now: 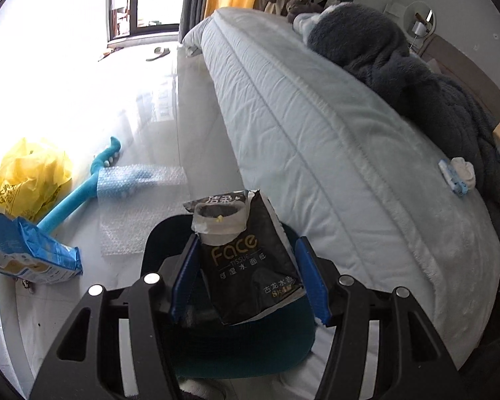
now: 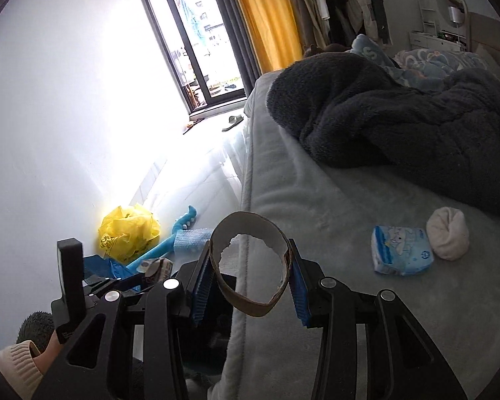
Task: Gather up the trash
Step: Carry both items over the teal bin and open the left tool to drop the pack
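While both claws carry something, neither load has been dropped yet. The left claw point(image 1: 250, 260) stands about half open with its pads against a black tissue pack point(image 1: 250, 253), a small cup point(image 1: 218, 223) wedged at its top; beneath it sits a dark bin point(image 1: 283, 340) on the floor point(image 1: 183, 100) beside the bed point(image 1: 316, 126), probably where the trash goes. The right claw point(image 2: 248, 286) is nearly closed, pinching a cardboard ring point(image 2: 250, 266) by its sides over the bed's near edge. More litter waits: a blue tissue pack point(image 2: 401, 250) and a white wad point(image 2: 448, 238) on the bed, a yellow bag point(image 1: 33, 176) and bubble wrap point(image 1: 140, 183) on the floor by the wall.
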Available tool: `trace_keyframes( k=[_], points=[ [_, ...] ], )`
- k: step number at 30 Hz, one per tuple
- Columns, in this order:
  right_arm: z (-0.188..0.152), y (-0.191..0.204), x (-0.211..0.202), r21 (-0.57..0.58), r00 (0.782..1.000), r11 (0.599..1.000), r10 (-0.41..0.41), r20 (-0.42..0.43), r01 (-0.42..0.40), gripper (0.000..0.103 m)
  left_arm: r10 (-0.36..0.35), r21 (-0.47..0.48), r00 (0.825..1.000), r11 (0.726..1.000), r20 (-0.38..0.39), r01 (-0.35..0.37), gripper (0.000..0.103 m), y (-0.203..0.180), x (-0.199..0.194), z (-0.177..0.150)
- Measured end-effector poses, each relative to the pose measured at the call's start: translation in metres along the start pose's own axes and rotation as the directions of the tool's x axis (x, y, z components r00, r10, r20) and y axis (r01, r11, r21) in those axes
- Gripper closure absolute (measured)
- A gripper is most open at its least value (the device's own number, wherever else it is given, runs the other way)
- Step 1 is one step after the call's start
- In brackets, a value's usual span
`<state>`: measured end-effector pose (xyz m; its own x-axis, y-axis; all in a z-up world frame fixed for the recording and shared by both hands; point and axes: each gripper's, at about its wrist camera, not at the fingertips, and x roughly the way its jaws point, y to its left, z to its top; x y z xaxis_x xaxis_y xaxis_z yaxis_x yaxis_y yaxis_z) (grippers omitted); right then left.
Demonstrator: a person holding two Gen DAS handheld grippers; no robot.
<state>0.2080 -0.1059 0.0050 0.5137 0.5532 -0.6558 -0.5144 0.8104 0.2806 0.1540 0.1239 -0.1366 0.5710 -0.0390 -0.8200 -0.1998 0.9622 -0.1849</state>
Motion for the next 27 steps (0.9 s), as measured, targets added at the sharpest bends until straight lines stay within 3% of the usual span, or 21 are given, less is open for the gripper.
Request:
trace_keyframes(
  k=[5, 13, 24, 27],
  points=[
    [0.003, 0.02, 0.015, -0.029, 0.999, 0.999, 0.028, -0.018, -0.029, 0.06, 0.019, -0.004, 0.994, 1.0, -0.105, -0.02, 0.042, 0.015, 0.022, -0.011],
    [-0.007, 0.041, 0.052, -0.059, 0.995, 0.997, 0.045, -0.094, -0.05, 0.06, -0.001, -0.04, 0.968, 0.999, -0.252, -0.009, 0.042, 0.031, 0.059, -0.026],
    [-0.022, 0.052, 0.1, -0.061, 0.98, 0.996, 0.054, -0.19, -0.067, 0.06, -0.011, -0.126, 0.93, 0.991, -0.366, -0.038, 0.041, 0.049, 0.085, -0.034],
    [-0.022, 0.052, 0.106, -0.05, 0.978, 0.996, 0.064, -0.2, -0.075, 0.06, -0.021, -0.153, 0.926, 0.987, -0.376, -0.04, 0.034, 0.054, 0.084, -0.034]
  ],
)
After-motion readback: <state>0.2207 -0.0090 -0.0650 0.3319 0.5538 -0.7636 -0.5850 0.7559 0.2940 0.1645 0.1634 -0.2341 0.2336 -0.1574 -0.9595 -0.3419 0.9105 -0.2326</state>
